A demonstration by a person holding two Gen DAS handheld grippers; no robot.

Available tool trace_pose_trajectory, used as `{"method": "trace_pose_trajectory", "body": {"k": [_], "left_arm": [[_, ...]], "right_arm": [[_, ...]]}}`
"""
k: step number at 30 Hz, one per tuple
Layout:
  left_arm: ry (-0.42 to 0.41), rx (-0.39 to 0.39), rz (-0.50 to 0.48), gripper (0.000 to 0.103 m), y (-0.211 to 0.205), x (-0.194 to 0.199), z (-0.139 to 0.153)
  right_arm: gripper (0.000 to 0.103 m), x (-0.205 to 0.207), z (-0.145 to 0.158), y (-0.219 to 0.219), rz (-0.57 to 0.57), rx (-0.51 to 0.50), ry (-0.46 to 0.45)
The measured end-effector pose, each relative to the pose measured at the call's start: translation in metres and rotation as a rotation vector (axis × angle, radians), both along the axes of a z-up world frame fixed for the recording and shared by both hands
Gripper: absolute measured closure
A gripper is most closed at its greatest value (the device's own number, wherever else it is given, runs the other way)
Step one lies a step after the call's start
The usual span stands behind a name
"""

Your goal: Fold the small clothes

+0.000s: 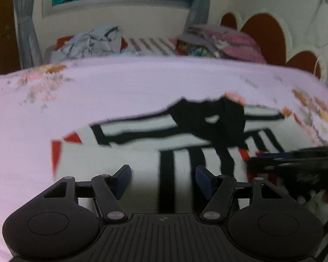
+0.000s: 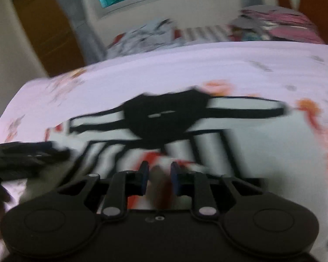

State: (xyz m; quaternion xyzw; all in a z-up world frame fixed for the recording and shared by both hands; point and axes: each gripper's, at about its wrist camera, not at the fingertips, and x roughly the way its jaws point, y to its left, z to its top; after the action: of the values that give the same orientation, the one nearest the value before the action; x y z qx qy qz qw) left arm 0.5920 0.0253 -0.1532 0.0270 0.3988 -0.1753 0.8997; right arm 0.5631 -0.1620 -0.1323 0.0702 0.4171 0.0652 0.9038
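Through the left wrist camera, my left hand-held gripper (image 1: pixel 163 180) hangs with its fingers wide apart and empty over the near part of the black-and-white striped garment (image 1: pixel 185 144), which lies spread flat on the bed (image 1: pixel 120 87) so I can find an edge to fold. Loose clothes (image 1: pixel 91 41) are heaped at the far side; no basket shows.

Through the right wrist camera, my right hand-held gripper (image 2: pixel 157 178) is narrowed around a red-and-white bit of the garment (image 2: pixel 164 118); blur hides whether it truly grips.
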Motion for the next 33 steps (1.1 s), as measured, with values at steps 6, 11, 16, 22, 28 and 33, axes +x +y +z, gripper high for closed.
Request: {"method": "trace_pose_trajectory", "body": {"k": [6,11,16,22,28,33], "left_arm": [[0.016,0.045,0.022,0.038,0.012,-0.011,-0.016],[-0.022,0.109,0.077,0.038,0.048,-0.019,-0.015],[-0.062,0.062,0.099,0.038,0.049,-0.028,0.009],[-0.050,0.060,0.016,0.038,0.015,-0.057,0.004],[-0.040,0.062,0.079,0.038,0.044,-0.070,0.000],[-0.008,0.046,0.080,0.038,0.064,-0.082,-0.014]], "right_arm": [[0.088,-0.001,-0.012,0.016,0.025,-0.118,0.034],[0.103,-0.024,-0.008,-0.044,-0.133,-0.213,0.048],[0.081,-0.040,0.008,-0.045,-0.137,-0.182,0.003],[0.075,-0.062,-0.001,-0.010,-0.014,-0.212,0.018],[0.079,-0.078,0.006,-0.043,-0.171,-0.198,-0.003],[0.077,-0.082,-0.009,-0.062,-0.192,-0.175,0.034]]}}
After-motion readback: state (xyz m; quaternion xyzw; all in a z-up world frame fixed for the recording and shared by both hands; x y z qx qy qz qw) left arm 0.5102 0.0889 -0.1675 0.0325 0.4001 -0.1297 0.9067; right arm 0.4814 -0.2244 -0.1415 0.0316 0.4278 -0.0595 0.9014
